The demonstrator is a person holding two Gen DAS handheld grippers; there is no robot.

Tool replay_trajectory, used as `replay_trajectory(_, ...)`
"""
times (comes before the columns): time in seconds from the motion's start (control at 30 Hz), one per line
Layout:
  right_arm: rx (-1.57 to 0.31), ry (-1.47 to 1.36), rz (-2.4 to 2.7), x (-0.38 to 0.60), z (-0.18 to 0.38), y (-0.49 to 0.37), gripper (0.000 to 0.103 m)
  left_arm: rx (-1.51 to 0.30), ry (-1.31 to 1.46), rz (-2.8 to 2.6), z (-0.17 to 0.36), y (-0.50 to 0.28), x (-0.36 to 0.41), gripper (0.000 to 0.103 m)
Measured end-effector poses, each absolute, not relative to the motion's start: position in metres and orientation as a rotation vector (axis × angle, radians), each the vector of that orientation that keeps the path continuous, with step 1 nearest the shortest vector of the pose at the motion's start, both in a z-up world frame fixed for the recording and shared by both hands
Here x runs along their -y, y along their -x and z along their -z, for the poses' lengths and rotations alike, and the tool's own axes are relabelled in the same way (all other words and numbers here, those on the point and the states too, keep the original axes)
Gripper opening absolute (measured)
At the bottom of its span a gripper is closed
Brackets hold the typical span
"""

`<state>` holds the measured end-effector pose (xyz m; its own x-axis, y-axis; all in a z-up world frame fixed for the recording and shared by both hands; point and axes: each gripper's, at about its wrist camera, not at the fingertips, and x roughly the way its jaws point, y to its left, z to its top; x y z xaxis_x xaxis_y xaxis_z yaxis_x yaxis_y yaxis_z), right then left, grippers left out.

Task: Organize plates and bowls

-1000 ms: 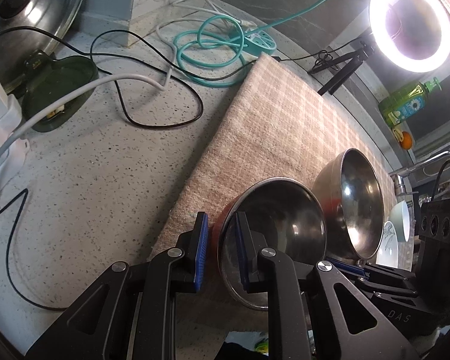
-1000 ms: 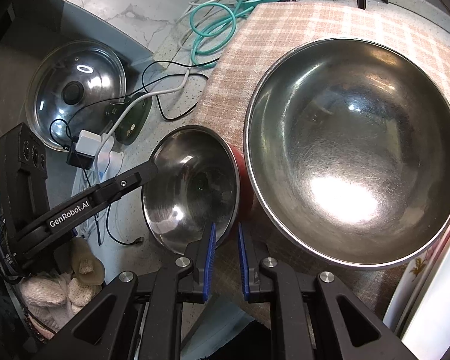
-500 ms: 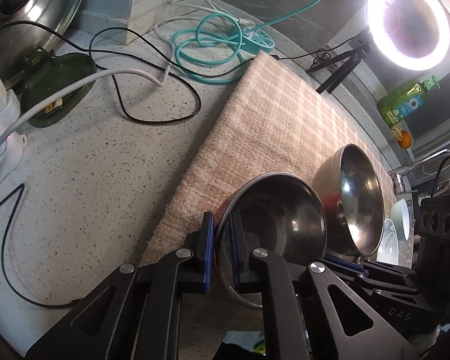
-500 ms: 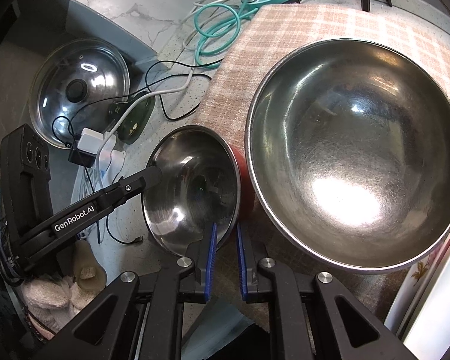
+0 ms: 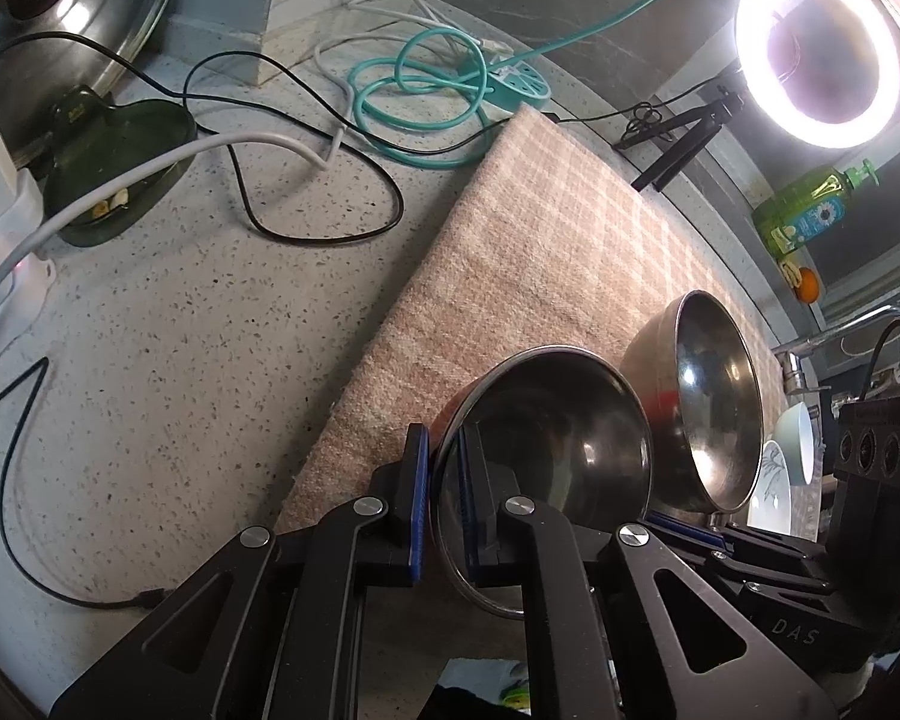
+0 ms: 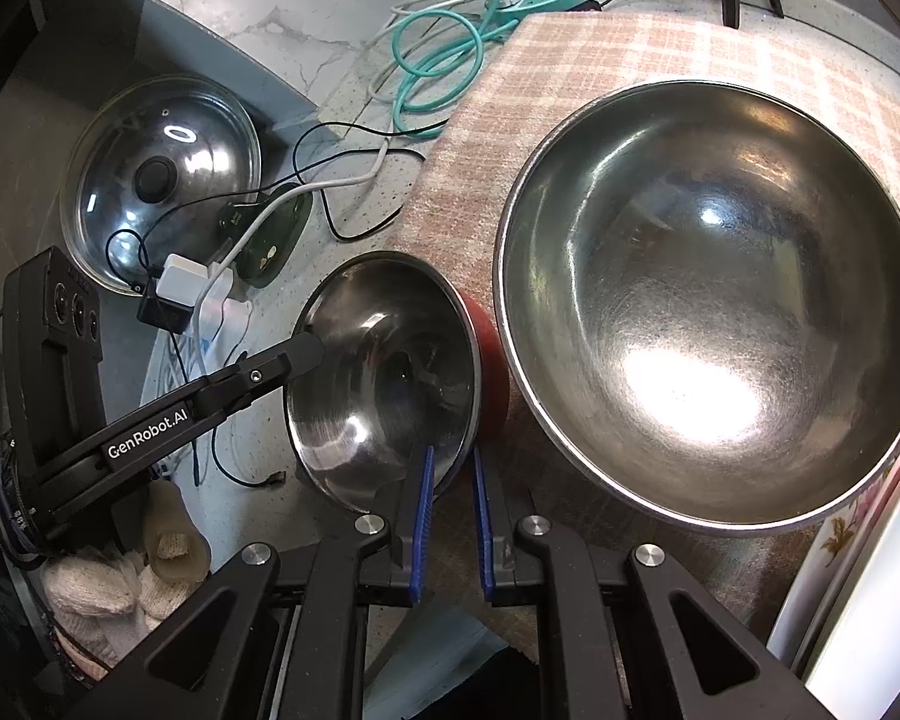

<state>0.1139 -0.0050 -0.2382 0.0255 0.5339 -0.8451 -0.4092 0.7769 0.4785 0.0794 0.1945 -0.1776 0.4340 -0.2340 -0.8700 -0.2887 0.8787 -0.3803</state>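
Observation:
A small steel bowl with a red outside [image 5: 561,456] [image 6: 384,372] sits tilted on the left part of a pink plaid mat [image 5: 564,240] [image 6: 660,54]. My left gripper [image 5: 444,450] is shut on its left rim, one pad inside and one outside. It shows in the right wrist view as a black arm [image 6: 210,396]. My right gripper [image 6: 453,468] is shut on the bowl's near rim. A large steel bowl [image 6: 708,300] [image 5: 699,402] stands just right of it on the mat.
White plates [image 5: 777,480] [image 6: 840,546] stand at the far right. A glass pot lid [image 6: 162,174], green dish [image 5: 114,174], white plug block, and black, white and teal cables [image 5: 426,90] lie on the speckled counter at left. A ring light [image 5: 819,51] stands behind.
My left gripper's jaws have closed from a wider gap onto the small bowl's rim. The bowls and the right gripper have hardly moved.

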Motion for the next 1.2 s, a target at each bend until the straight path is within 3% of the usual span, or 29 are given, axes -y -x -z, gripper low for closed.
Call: replay_trajectory(1.2,-1.256,-0.261,-0.691,0.070,0.157,-0.138,0.011,-1.019,0.380,0.106,0.101,-0.128,-0.143,0.008)
